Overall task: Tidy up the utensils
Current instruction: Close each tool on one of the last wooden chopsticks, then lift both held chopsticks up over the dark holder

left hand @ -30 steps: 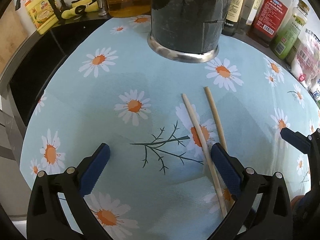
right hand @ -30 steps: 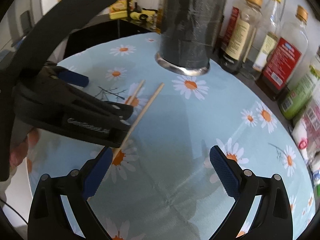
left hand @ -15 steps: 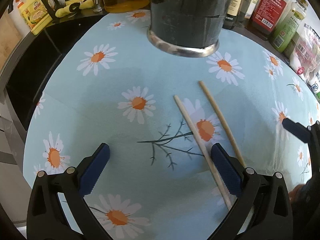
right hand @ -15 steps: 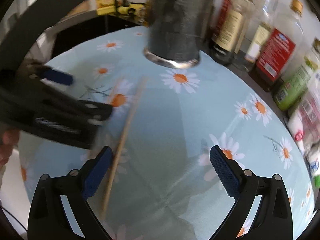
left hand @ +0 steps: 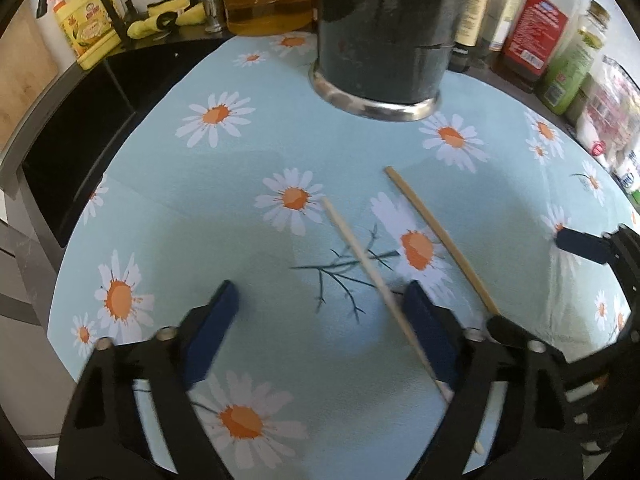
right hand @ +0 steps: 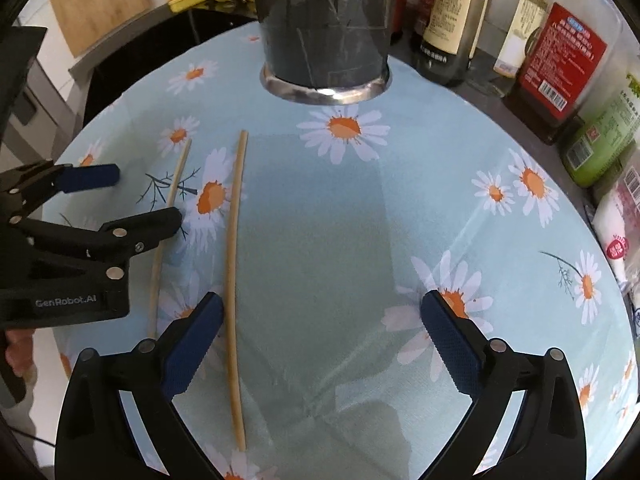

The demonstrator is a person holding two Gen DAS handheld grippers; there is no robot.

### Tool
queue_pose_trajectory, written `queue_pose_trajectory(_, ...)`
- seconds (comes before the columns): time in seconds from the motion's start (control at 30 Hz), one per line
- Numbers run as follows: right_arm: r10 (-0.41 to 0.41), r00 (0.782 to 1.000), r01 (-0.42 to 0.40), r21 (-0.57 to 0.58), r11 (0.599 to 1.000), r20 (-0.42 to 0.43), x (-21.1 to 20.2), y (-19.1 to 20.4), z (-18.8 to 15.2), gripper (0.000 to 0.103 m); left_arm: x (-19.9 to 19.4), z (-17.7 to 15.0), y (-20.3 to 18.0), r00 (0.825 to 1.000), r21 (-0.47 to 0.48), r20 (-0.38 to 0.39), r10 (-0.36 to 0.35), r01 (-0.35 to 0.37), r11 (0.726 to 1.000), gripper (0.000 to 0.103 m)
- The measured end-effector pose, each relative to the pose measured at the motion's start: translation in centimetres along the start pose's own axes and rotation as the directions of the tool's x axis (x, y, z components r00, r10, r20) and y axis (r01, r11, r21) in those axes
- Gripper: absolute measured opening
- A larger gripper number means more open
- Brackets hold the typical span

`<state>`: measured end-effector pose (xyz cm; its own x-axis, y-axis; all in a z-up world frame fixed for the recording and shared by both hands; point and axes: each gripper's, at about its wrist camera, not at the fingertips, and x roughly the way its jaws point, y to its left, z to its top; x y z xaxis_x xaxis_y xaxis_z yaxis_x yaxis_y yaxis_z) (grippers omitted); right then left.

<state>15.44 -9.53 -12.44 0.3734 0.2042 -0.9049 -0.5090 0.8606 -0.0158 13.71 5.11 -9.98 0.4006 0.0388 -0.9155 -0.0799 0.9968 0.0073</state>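
Chopsticks, two of them, lying flat and apart on the daisy-print cloth [right hand: 320,240], long axes running near-to-far toward the dark metal-rimmed holder [right hand: 324,32] at the far side. Paler chopstick [left hand: 372,276] passing between the jaws of the left gripper [left hand: 320,308], slanting close along the right-hand pad and crossing in front of it lower down; whether it touches, hard to say through the blur. Jaws there parted, just been closing in, the far pad well clear, no pinch yet. Darker chopstick [right hand: 234,280] lying just inside the left pad of the right gripper [right hand: 320,320], near it but not visibly pressed; those jaws spread wide too, just been narrowing, the right pad well apart from the stick. Each stick thus nearest its own gripper, off-centre toward one pad, and roughly in line with the fingers, not across them. Probable step: closing on one stick per hand. Likely need: shifting each gripper sideways to centre the stick, else one pad may simply push it along the cloth. Bottles [right hand: 552,52] crowded at the far right, clear of both sticks.
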Motion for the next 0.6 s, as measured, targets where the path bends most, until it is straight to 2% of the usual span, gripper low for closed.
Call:
queue_pose_trajectory(0.03, 0.003, 1.0, -0.003, -0.008, 1.0, 0.011, -0.3, 0.1, -0.1, 0.075, -0.3, -0.1, -0.1, 1.0, 0.006, 0.001, -0.005, 0.005, 1.0, 0.068)
queue_pose_trajectory(0.07, 0.011, 1.0, -0.011, -0.019, 1.0, 0.02, -0.7, 0.3, -0.2, 0.059, -0.5, -0.2, -0.2, 1.0, 0.012, 0.0, -0.01, 0.01, 1.0, 0.057)
queue_pose_trajectory(0.1, 0.017, 1.0, -0.017, -0.02, 1.0, 0.015, -0.9, 0.4, 0.0, 0.044, -0.7, -0.2, -0.2, 1.0, 0.014, -0.002, -0.012, 0.012, 1.0, 0.052)
queue_pose_trajectory(0.13, 0.013, 1.0, -0.013, -0.021, 1.0, 0.008, -1.2, 0.6, 0.1, 0.035, -0.9, -0.3, -0.3, 1.0, 0.016, -0.013, -0.014, 0.014, 1.0, 0.047)
queue_pose_trajectory(0.17, 0.018, 1.0, -0.018, -0.021, 1.0, 0.007, -1.3, 0.6, 0.1, 0.022, -0.9, -0.3, -0.3, 1.0, 0.015, -0.02, -0.015, 0.015, 1.0, 0.04)
queue_pose_trajectory(0.23, 0.021, 1.0, -0.021, -0.014, 1.0, 0.009, -1.3, 0.6, 0.2, 0.008, -1.1, -0.5, -0.5, 0.999, 0.024, -0.033, -0.022, 0.022, 0.999, 0.03)
queue_pose_trajectory(0.27, 0.019, 1.0, -0.019, -0.01, 1.0, 0.008, -1.2, 0.5, 0.4, 0.005, -1.2, -0.6, -0.5, 0.999, 0.027, -0.037, -0.029, 0.03, 0.999, 0.022)
queue_pose_trajectory(0.37, 0.059, 0.998, -0.059, 0.015, 0.998, 0.006, -1.3, 0.0, 0.4, 0.005, -1.4, -1.1, -0.2, 0.996, 0.01, -0.059, -0.064, 0.065, 0.998, 0.007)
queue_pose_trajectory(0.5, 0.123, 0.992, -0.124, 0.052, 0.991, 0.012, -1.8, -1.2, -0.3, 0.005, -1.6, -1.6, 1.0, 0.987, -0.036, -0.088, -0.135, 0.133, 0.99, 0.005)
queue_pose_trajectory(0.6, 0.155, 0.987, -0.157, 0.078, 0.985, 0.032, -2.1, -2.1, -0.7, 0.005, -1.8, -2.0, 1.3, 0.985, -0.042, -0.098, -0.142, 0.138, 0.989, 0.005)
